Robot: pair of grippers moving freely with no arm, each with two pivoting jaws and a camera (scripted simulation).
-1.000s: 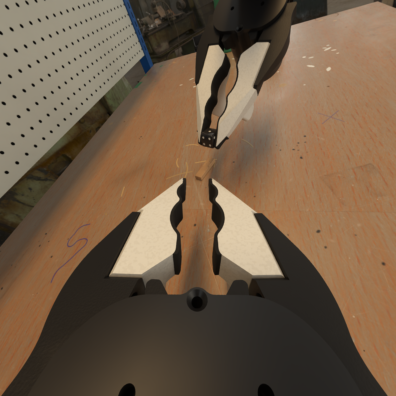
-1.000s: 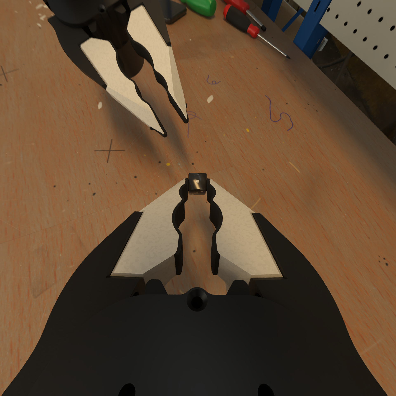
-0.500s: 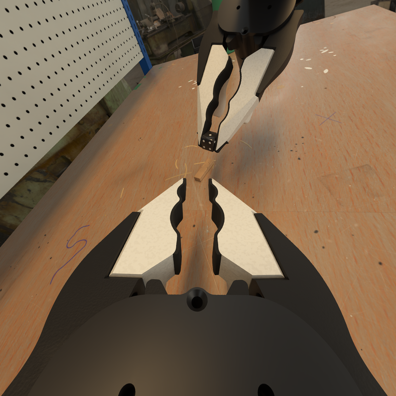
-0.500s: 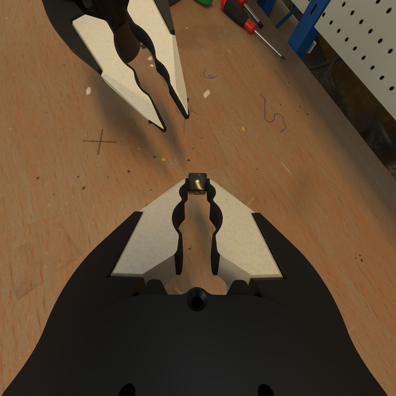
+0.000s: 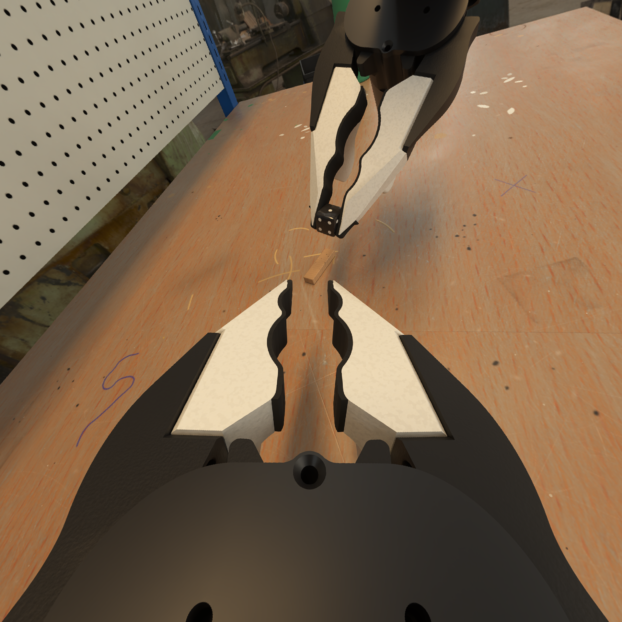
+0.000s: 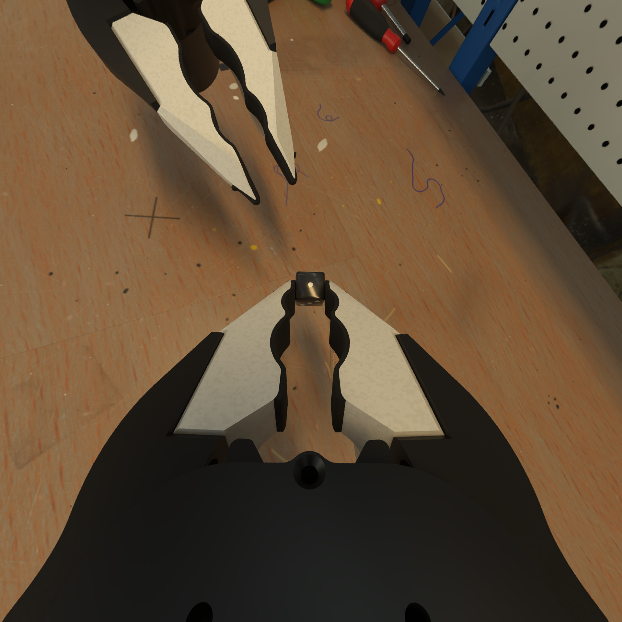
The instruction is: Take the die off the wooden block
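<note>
Right claw (image 6: 309, 286), black body w/ cream fingers, is clamped on the small black die w/ white pips (image 6: 310, 288); die sits pinched between the very fingertips, one-pip face up toward the wrist cam, a row of pips on the face below it. In left wrist view the same right claw (image 5: 331, 229) points steeply down, die (image 5: 327, 220) at its tips, held clear above the tabletop and apart from the block.

Left claw (image 5: 309, 282), same black/cream build, fingers parted w/ nothing between them; bare wood shows through the gap. In right wrist view the left claw (image 6: 274, 193) hangs opposite, tips spread, above a blue pen scribble.

Thin pale wooden block (image 5: 319, 266) lies flat on the tabletop, between the two claws' tips, just ahead of the left one, nothing on top of it. Block not seen in right wrist view.

Orange-brown plywood tabletop (image 5: 505, 303): pen crosses, blue squiggles, dark specks, white paint flecks, a few light shavings near the block.

Far edge, right wrist view: red-and-black-handled screwdriver (image 6: 392, 42) lying near the blue steel post (image 6: 478, 50). White perforated pegboard (image 5: 84, 117) runs along the tabletop's side.
</note>
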